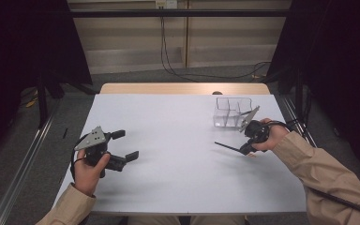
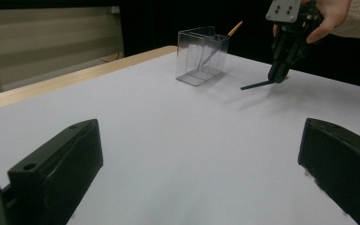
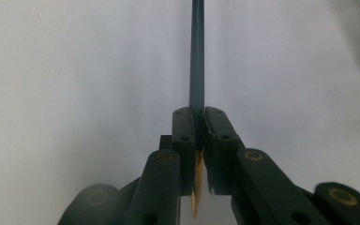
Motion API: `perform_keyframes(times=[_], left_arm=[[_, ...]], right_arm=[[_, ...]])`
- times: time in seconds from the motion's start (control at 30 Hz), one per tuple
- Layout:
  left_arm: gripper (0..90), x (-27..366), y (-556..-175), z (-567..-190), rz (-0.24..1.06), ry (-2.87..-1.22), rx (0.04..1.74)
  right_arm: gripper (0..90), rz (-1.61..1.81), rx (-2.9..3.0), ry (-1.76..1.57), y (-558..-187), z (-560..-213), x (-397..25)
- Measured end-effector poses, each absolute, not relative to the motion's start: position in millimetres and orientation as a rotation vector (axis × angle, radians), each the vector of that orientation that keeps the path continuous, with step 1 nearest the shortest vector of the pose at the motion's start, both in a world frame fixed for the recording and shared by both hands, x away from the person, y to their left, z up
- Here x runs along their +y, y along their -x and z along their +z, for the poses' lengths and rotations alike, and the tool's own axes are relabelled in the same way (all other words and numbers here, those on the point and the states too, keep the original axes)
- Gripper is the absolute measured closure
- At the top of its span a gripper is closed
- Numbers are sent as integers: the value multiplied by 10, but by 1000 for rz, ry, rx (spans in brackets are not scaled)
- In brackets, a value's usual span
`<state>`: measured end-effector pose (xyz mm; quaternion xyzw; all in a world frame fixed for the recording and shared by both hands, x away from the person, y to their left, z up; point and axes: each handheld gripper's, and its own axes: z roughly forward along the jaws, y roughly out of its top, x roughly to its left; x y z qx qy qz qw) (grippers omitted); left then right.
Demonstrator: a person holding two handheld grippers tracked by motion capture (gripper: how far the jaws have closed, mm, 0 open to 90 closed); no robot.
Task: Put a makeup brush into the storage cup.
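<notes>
Nearest the person's edge of the white table (image 1: 178, 164), the left gripper (image 1: 122, 146) hangs just above the surface at the left side, its jaws spread wide with nothing between them; in the left gripper view the two black jaws stand far apart over bare tabletop. Across to the right and a little farther out, the right gripper (image 1: 244, 149) is clamped narrow on a thin dark pencil (image 1: 227, 146), which sticks out toward the table's middle, low over the surface; whether its far tip touches the table cannot be told. In the right gripper view the jaws press together on the dark shaft (image 3: 197, 56), and a pale wooden sharpened end pokes back between them. The same pencil (image 2: 258, 85) shows in the left gripper view beneath the right gripper (image 2: 277, 75). Just beyond the right hand stands a clear plastic organiser box (image 1: 225, 115) with inner dividers, near the far right corner of the table; the left gripper view shows an orange-tipped stick (image 2: 235, 29) leaning inside it. No brand, label or writing can be read on anything. The white top is smooth and matte, with a light wood strip (image 1: 168, 88) along its far edge. Beyond lie grey carpet, black cables (image 1: 168, 61) trailing down a beige panelled wall, and dark curtains on both sides.
</notes>
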<state>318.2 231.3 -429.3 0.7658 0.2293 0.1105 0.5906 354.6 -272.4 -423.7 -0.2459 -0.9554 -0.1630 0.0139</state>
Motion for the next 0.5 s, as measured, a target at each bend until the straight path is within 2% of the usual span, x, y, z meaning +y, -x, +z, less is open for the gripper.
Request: perform_keyframes(times=[0.5], left_arm=[[0,2178,-3221,-4325,225,-1833,500]], right_arm=[[841,-534,-3004,646,-3525,-4145,-2489]])
